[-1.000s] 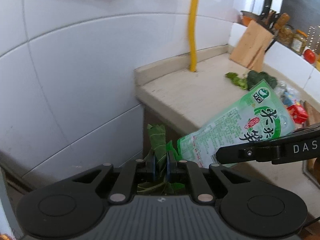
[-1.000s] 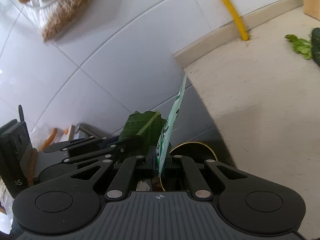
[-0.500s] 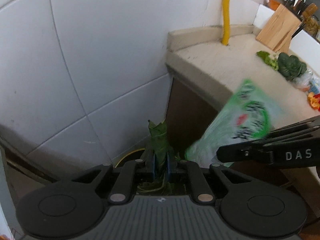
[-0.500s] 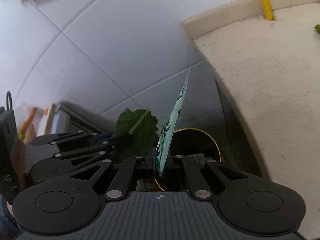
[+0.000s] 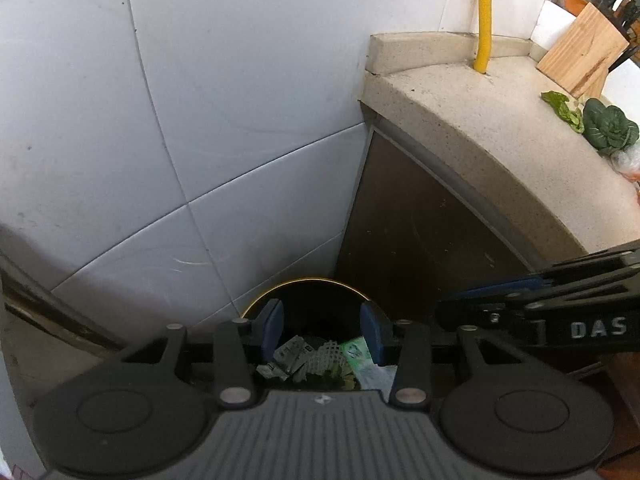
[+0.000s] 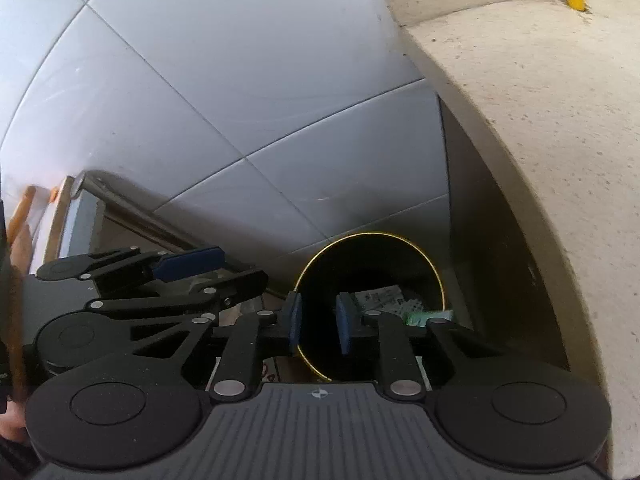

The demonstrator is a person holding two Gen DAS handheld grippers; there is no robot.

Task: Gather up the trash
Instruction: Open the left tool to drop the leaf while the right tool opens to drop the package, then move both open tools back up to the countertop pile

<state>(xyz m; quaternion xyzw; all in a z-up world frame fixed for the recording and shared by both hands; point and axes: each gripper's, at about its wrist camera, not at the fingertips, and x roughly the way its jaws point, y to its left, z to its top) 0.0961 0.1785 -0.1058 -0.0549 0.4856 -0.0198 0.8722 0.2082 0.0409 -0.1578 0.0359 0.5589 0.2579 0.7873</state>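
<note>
- The wall (image 5: 224,128) of pale tiles fills the upper left of both views.
- The counter (image 5: 496,136), a speckled stone slab, curves across the right side of both views; a dark cabinet front (image 5: 416,240) stands under it in the left wrist view.
- The left gripper (image 5: 322,330) sits at the bottom centre of its own view, pointing steeply down over the bin. Its jaws are opening, the blue pads stand well apart, and nothing is between them.
- The right gripper (image 6: 319,322) sits at the bottom centre of its own view, also above the bin mouth. Its jaws are opening too, with a narrower gap than the left and nothing held.
- The bin (image 6: 436,276), dark and round with a thin gold rim, stands low in the corner where the wall meets the cabinet, just below both grippers.
- The trash (image 5: 304,354) lies inside the bin: crumpled paper, a bit of white mesh and a green packet (image 5: 356,350) are visible between the left gripper's pads.
- A yellow pipe (image 5: 486,12) rises from the counter at the top of the frame.
- A wooden knife block (image 5: 580,52) stands at the upper right.
- Leafy greens (image 5: 608,128) lie on the counter just below the block, at the right edge.
</note>
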